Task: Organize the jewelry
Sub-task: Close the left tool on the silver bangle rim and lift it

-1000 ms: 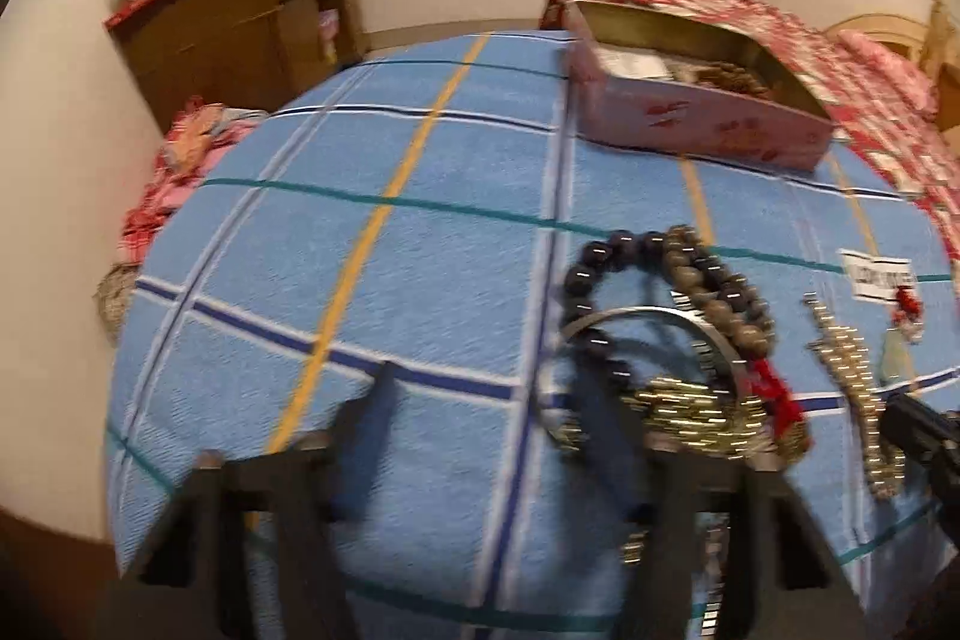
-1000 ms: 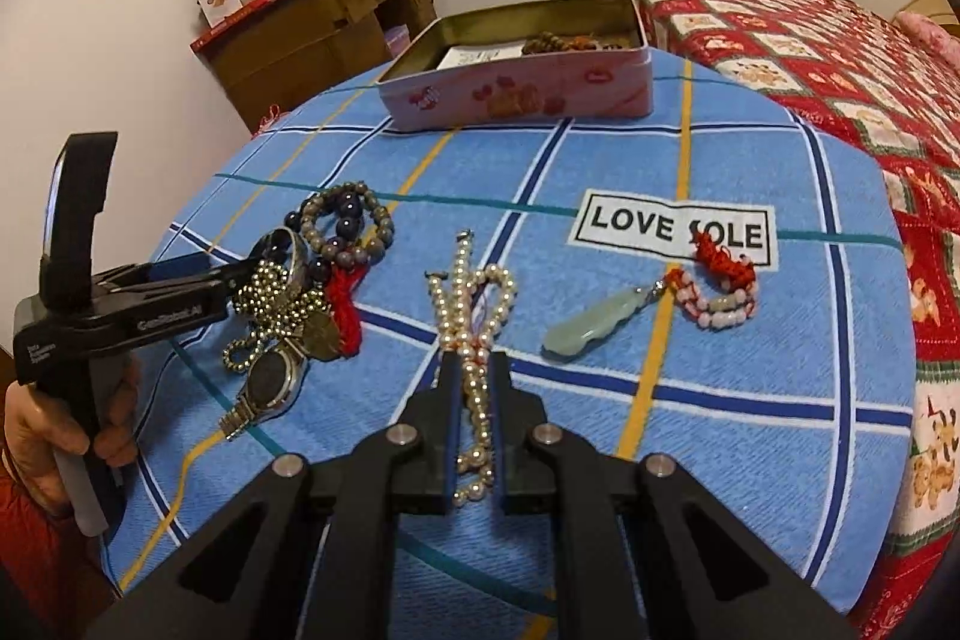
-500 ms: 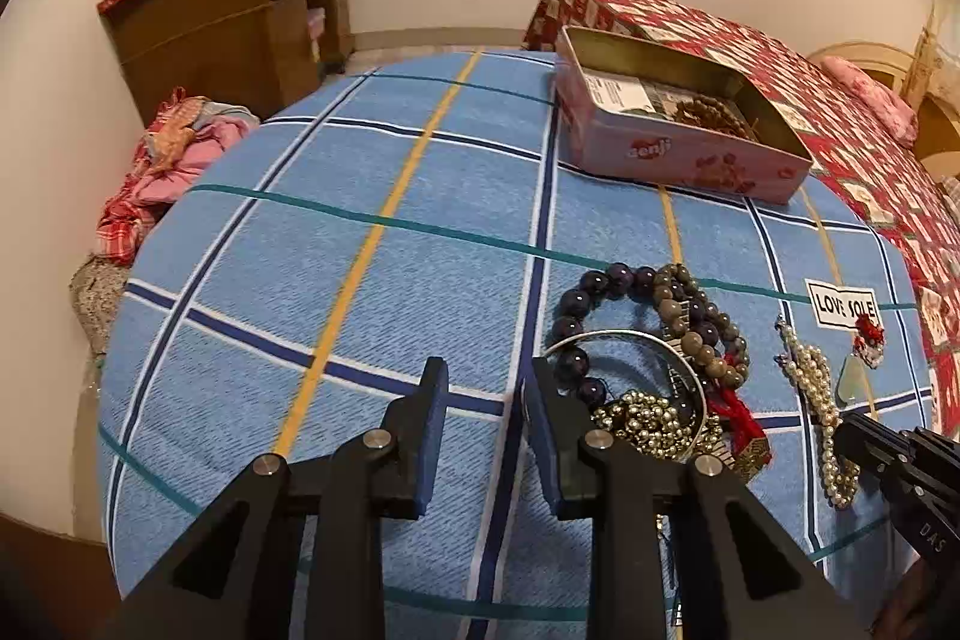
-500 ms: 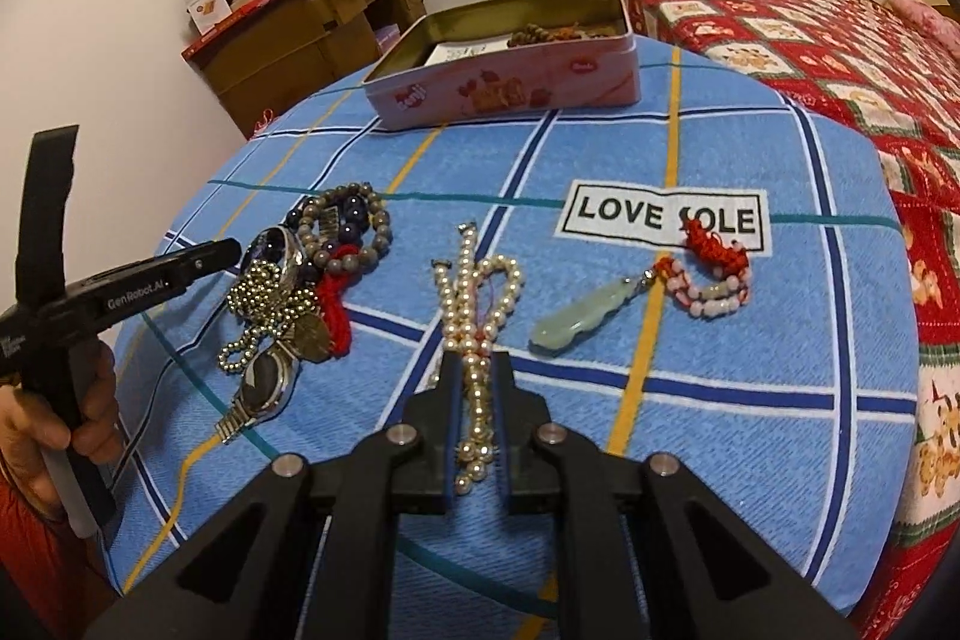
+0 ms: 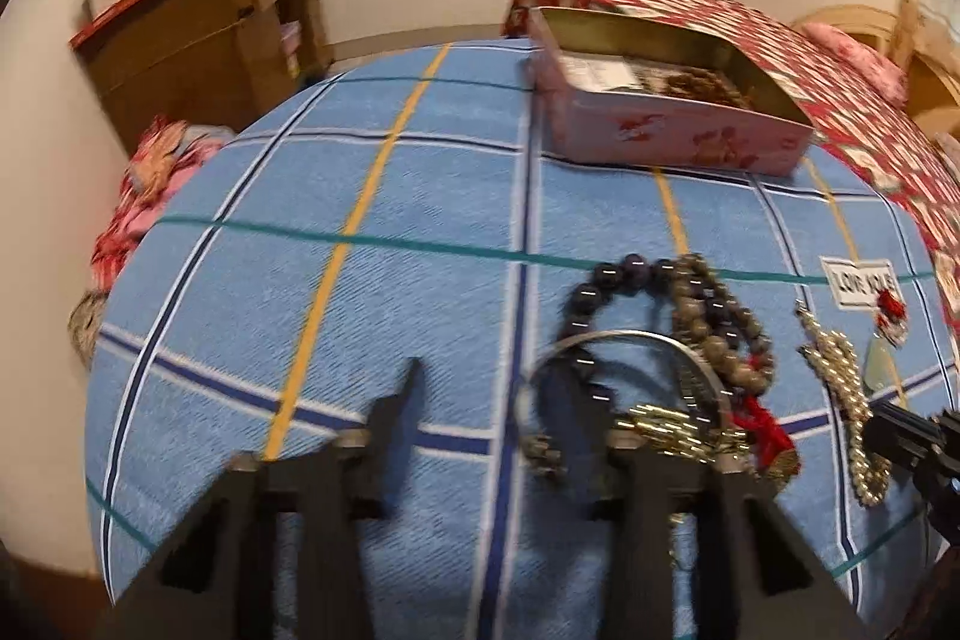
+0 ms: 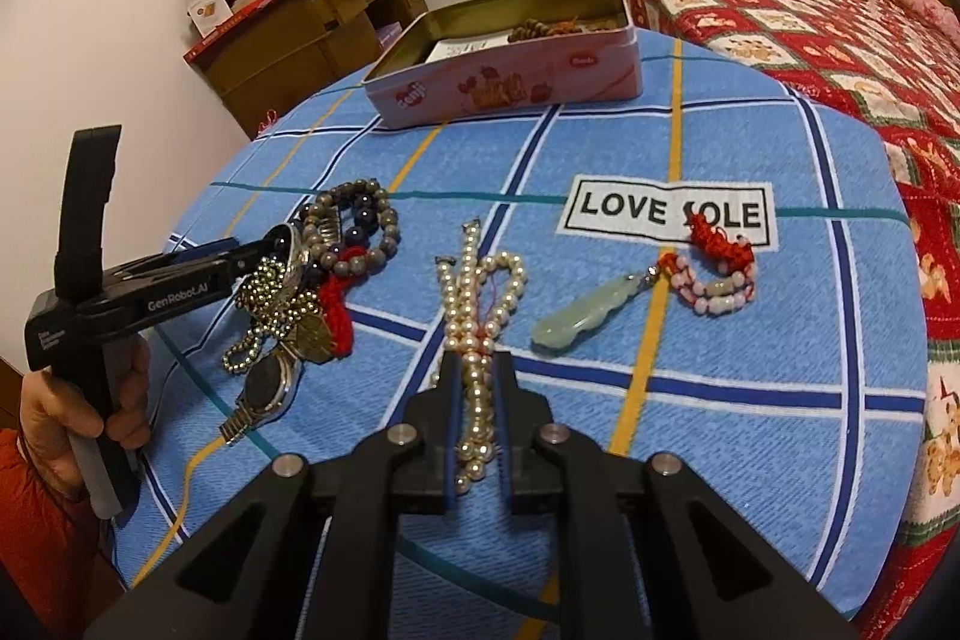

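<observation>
Jewelry lies on the blue checked cloth (image 6: pixel 750 358). A pile at the left holds a silver bangle (image 5: pixel 624 340), dark and brown bead bracelets (image 5: pixel 708 316), a gold bead chain (image 6: pixel 270 292) and a watch (image 6: pixel 264 388). My left gripper (image 5: pixel 486 388) is open, its right finger inside the bangle's ring; it also shows in the right wrist view (image 6: pixel 264 250). My right gripper (image 6: pixel 477 376) straddles the pearl necklace (image 6: pixel 477 316), its jaws narrowly apart with the strand between them. A jade pendant (image 6: pixel 576 322) with a red-knotted pink bracelet (image 6: pixel 720 274) lies to the right.
An open pink tin (image 6: pixel 510 82) with beads and a card inside stands at the cloth's far edge. A "LOVE SOLE" label (image 6: pixel 666 214) is sewn on the cloth. A red patterned bed (image 6: pixel 810 22) lies at right, a cluttered wooden cabinet (image 6: pixel 312 22) at back left.
My left gripper opened wider and moved forward, its right finger now reaching into the bangle. My right gripper stayed over the pearl necklace, jaws slightly wider.
</observation>
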A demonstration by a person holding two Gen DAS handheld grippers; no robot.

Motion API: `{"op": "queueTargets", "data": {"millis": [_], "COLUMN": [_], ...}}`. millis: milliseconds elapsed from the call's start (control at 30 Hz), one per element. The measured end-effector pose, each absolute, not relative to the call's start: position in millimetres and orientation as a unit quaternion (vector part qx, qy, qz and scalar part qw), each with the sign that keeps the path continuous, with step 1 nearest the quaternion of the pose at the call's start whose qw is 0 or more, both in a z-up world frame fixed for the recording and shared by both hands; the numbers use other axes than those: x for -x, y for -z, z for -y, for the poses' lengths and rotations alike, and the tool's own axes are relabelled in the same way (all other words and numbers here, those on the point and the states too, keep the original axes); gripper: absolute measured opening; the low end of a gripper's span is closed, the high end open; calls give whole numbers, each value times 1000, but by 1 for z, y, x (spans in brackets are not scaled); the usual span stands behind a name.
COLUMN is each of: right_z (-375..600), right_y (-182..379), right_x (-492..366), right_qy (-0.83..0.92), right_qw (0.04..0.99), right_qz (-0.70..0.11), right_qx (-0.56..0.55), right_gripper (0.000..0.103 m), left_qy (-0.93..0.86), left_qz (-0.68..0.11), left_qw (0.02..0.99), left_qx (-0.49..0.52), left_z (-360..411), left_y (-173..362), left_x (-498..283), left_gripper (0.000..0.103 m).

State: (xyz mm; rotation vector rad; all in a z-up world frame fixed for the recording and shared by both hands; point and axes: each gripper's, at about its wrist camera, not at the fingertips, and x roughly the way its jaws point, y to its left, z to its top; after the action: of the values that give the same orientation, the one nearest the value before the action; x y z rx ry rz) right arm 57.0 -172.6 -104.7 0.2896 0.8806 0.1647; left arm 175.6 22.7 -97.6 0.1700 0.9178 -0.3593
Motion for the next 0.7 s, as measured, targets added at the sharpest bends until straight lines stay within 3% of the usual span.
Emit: {"op": "queueTargets", "data": {"millis": [33,67,700], "right_z": [172,172,173], "right_y": [105,105,102], "right_x": [-57,-57,-53], "right_qy": [-79,-79,-84], "right_qw": [891,891,896], "right_qz": [-424,-424,-414], "right_qx": [-139,-139,-138], "right_gripper": [14,14,14], "left_qy": [184,188,163], "left_qz": [-439,-437,-342], "left_qw": [876,875,926], "left_qx": [-84,-92,-6], "left_z": [-19,-15,-53], "left_y": [97,97,38], "left_x": [-174,-173,-109], "left_gripper": [10,7,3]}}
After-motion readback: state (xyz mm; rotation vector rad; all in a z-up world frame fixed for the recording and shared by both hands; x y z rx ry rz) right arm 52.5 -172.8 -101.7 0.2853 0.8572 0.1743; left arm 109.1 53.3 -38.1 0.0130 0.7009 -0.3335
